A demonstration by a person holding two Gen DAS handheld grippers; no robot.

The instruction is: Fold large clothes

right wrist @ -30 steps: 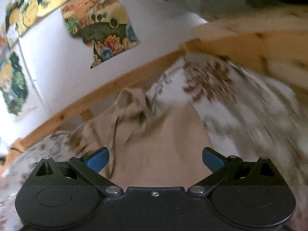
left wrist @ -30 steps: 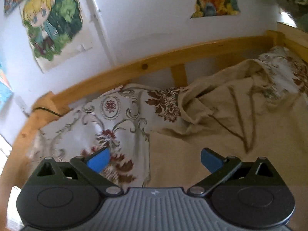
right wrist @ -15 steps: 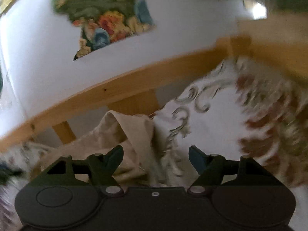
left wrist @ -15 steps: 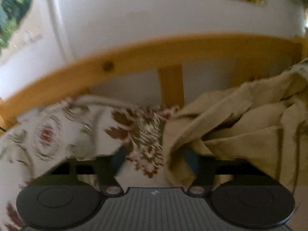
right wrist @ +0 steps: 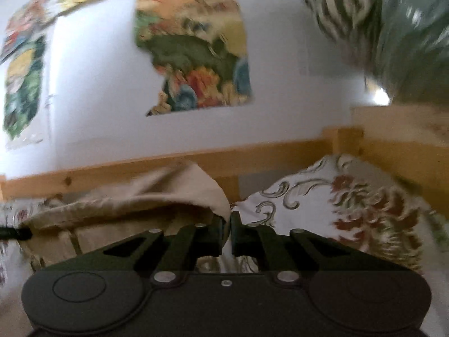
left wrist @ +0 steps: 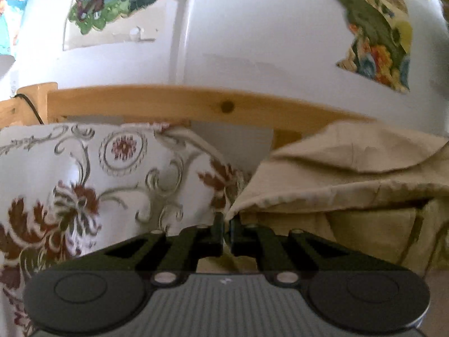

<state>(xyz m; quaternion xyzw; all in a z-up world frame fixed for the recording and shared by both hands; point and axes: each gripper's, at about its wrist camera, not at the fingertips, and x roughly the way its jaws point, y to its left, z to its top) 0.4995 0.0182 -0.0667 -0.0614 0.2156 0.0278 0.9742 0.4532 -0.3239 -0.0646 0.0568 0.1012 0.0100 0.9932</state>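
Where the beige garment (left wrist: 350, 185) lies bunched on the bed, just in front of the wooden bed rail (left wrist: 174, 104), both claws have pinched its hemmed edge. Seen from the left wrist, the left claw (left wrist: 226, 224) is clenched, its two dark fingers drawn together with only a sliver between them, and the left corner of the garment's stitched hem runs right into that pinch. The rest of the cloth spreads away to the right of the claw, folded over itself in thick layers below the rail. To the left of the garment, touching it, the floral bedspread (left wrist: 92, 185) covers the bed, white with dark red flowers and grey scrolls.

From the right wrist, the right claw (right wrist: 227, 226) is likewise clenched on the garment (right wrist: 168, 196), here on its right corner, with the cloth stretching off to the left beneath the rail (right wrist: 196, 157). The bedspread (right wrist: 336, 205) lies to the right of that corner, up against a wooden bed post (right wrist: 348, 140). Behind the rail stands a white wall with colourful posters (right wrist: 196, 56). This view is blurred, so finer detail of the hem cannot be made out.
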